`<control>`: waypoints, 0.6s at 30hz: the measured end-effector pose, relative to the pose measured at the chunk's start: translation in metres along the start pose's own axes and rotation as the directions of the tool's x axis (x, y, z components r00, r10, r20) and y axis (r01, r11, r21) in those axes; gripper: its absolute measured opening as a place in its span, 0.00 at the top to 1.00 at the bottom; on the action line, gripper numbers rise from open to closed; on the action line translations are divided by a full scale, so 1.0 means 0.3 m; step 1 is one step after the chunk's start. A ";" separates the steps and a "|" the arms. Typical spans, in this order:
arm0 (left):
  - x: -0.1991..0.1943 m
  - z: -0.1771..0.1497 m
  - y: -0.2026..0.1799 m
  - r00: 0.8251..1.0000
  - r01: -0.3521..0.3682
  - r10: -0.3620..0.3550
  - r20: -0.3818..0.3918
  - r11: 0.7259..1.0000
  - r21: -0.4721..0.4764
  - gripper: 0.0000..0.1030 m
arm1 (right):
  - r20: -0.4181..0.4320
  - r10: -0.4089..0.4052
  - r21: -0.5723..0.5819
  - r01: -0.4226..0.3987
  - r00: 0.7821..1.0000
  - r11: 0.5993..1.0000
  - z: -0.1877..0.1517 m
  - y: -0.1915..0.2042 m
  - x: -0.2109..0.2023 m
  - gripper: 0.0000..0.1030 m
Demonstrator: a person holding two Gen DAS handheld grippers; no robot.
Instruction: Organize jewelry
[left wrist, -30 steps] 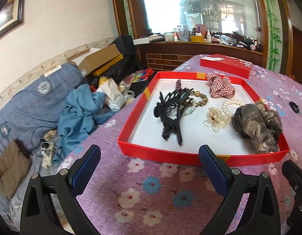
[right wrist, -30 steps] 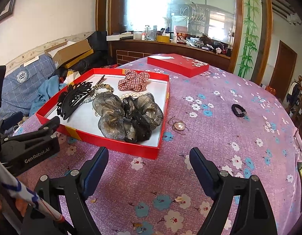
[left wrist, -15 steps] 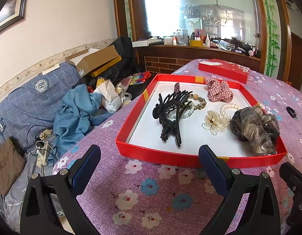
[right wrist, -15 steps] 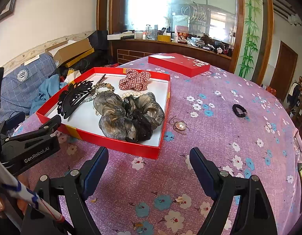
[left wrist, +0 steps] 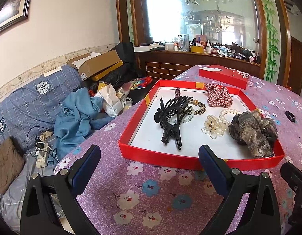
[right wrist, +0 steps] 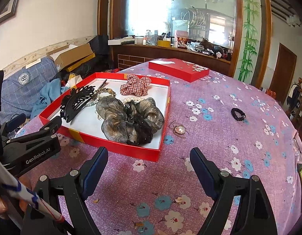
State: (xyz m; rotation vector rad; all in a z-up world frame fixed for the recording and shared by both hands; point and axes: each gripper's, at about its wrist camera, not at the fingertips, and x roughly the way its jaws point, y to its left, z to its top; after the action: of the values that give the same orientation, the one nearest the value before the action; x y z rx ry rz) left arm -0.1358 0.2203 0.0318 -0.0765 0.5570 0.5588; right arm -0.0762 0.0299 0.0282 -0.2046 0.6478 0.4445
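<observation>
Left tool [left wrist: 149,156]: we hold it wide open with nothing in it, low over the desk [left wrist: 151,192], short of the red tray [left wrist: 156,156].
Right tool [right wrist: 149,160]: also spread wide and gripping nothing, near the tray's front corner.
In the tray: ahead of the left tool lie the black claw clip [left wrist: 171,117], clear flower clip [left wrist: 212,126], pearl bracelet [left wrist: 228,113], plaid scrunchie [left wrist: 218,97] and brown scrunchie [left wrist: 252,130].
Left to gather: the pearl pendant [right wrist: 180,130] lies on the desk just ahead of the right tool, beside the tray's right wall; the black hair tie [right wrist: 237,114] lies farther ahead and to the right.
Step in hand: we judge the pendant comes next. We should bring the right tool straight down over it, close on the round body and not the thin chain, then lift clear of the wall before releasing.
Change from earlier: both views sit slightly farther back from the tray than a second ago; nothing in it has shifted, and both tools stay open.
</observation>
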 end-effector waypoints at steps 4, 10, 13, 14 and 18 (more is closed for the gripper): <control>0.001 -0.001 -0.003 1.000 -0.003 0.003 -0.002 1.000 0.004 0.03 | 0.000 0.001 0.003 -0.001 1.000 1.000 0.000 0.003 0.002 0.13; 0.001 -0.004 -0.007 1.000 -0.007 0.007 -0.004 1.000 0.008 0.03 | -0.001 0.001 0.003 -0.001 1.000 1.000 -0.001 0.003 0.000 0.13; 0.004 -0.003 -0.007 1.000 -0.007 0.007 -0.006 1.000 0.008 0.03 | 0.000 0.001 0.003 -0.001 1.000 1.000 -0.001 0.005 -0.001 0.13; 0.003 -0.003 -0.007 1.000 -0.008 0.008 -0.006 1.000 0.007 0.03 | 0.000 0.001 0.002 -0.001 1.000 1.000 -0.001 0.005 -0.001 0.13; 0.004 -0.003 -0.007 1.000 -0.008 0.008 -0.007 1.000 0.010 0.03 | -0.001 0.001 0.004 -0.001 1.000 1.000 -0.001 0.004 0.000 0.13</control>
State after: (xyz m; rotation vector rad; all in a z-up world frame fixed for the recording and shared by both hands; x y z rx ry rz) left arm -0.1343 0.2188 0.0304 -0.0670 0.5666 0.5635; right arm -0.0769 0.0308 0.0280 -0.2011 0.6495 0.4440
